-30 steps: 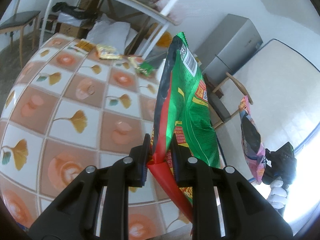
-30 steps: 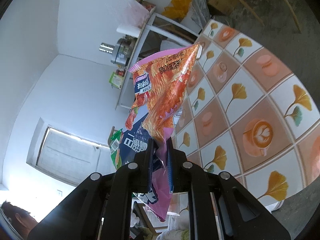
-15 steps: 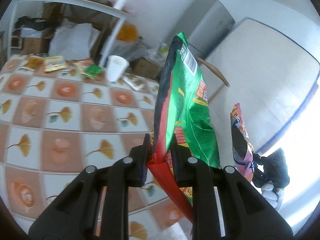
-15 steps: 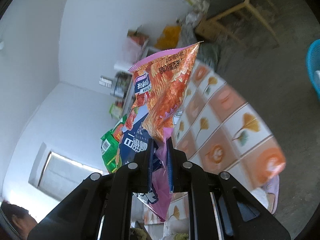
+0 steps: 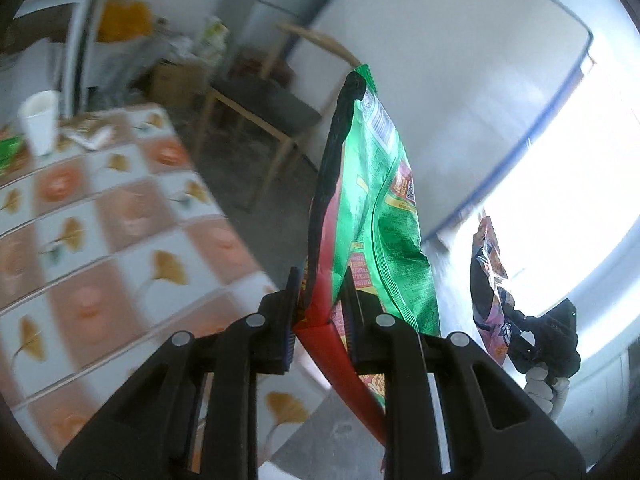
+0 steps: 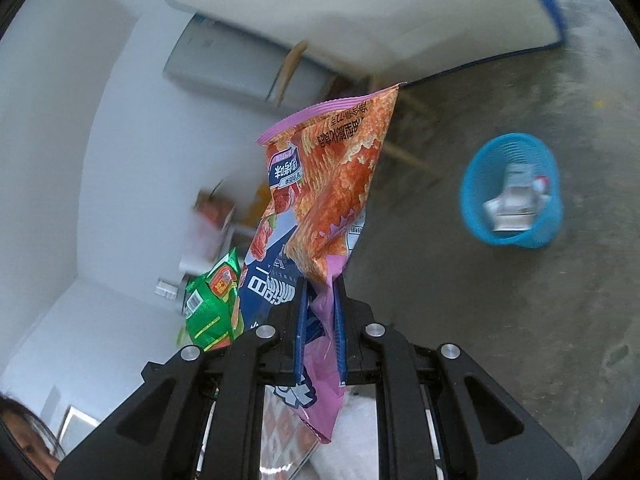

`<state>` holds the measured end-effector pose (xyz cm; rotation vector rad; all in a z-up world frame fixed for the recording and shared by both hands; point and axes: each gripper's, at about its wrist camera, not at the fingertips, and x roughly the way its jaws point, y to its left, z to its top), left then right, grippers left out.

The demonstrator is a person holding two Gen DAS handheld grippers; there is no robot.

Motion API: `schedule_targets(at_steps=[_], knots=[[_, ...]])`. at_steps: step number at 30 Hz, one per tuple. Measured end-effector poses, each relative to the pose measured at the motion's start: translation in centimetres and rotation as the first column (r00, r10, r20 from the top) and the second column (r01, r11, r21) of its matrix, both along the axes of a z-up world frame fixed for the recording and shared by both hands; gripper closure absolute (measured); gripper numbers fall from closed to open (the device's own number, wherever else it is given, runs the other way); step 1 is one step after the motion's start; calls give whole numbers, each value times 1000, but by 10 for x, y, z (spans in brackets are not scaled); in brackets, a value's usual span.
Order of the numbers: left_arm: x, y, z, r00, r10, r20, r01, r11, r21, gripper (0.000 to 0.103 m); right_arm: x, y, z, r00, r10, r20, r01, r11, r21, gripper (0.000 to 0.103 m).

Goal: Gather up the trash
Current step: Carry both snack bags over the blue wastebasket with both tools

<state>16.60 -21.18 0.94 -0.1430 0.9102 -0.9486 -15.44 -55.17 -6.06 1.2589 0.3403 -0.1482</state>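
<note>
My left gripper (image 5: 320, 300) is shut on the lower end of a green and red snack bag (image 5: 372, 200) that stands upright beyond its fingers, past the table's corner. My right gripper (image 6: 320, 300) is shut on an orange, pink and blue snack bag (image 6: 320, 184) held up in the air. A blue plastic waste basket (image 6: 510, 164) with white rubbish inside stands on the floor to the right in the right wrist view. The green bag (image 6: 210, 304) shows low left in that view. The other bag (image 5: 490, 276) and the gloved hand holding the right gripper show at right in the left wrist view.
The tiled-pattern table (image 5: 100, 248) fills the left, with a white paper cup (image 5: 38, 120) and small wrappers at its far end. A wooden chair (image 5: 264, 108), a grey fridge (image 6: 240, 68) and a leaning mattress (image 5: 440, 60) stand beyond. The floor is bare concrete.
Both grippers have swung away from the table toward the open floor, each keeping its bag. The blue basket has come into the right wrist view; the table has slid left in the left wrist view.
</note>
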Motion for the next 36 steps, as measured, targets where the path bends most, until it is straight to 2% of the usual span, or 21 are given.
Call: schedule_targets(at_steps=[4,7,12,15,22,27,29,30,32,33,36], knots=[[3,-66,-19,997,-73,-5,73,993,94,85,-22,-16,-21,994,-91,-64,92,996,11,90],[5,-117,-37,992,-123,-3,122,976,183,85,-31,-27,-41,989,-118,-88,122,992,38,90],[19,-179,-69,983,-160,-92,179,945,272,85,-26,-45,-77,984,-126,-129,138,987,88,90],[29,-211,-84,985,-151,-79,169,930,326,85,-5,-59,-111,977,-92,-191,115,987,112,90],[53,-228,-101,992,-113,-60,127,921,369,85,71,-108,-185,941,-5,-339,56,988,141,90],[71,-222,-107,994,-84,-71,105,918,383,85,138,-152,-231,898,21,-439,32,993,113,87],[76,-226,-111,994,-83,-71,104,914,392,85,156,-167,-251,881,31,-472,22,994,106,76],[79,-229,-113,994,-84,-71,106,913,395,85,165,-177,-268,855,24,-518,37,994,107,68],[82,-234,-118,993,-85,-81,110,910,399,85,170,-189,-291,786,-18,-618,85,993,80,68],[83,-236,-119,993,-85,-86,113,910,399,85,170,-193,-298,769,-35,-638,103,992,70,68],[86,-244,-126,990,-93,-103,127,909,397,85,164,-195,-294,764,-77,-640,120,993,23,67]])
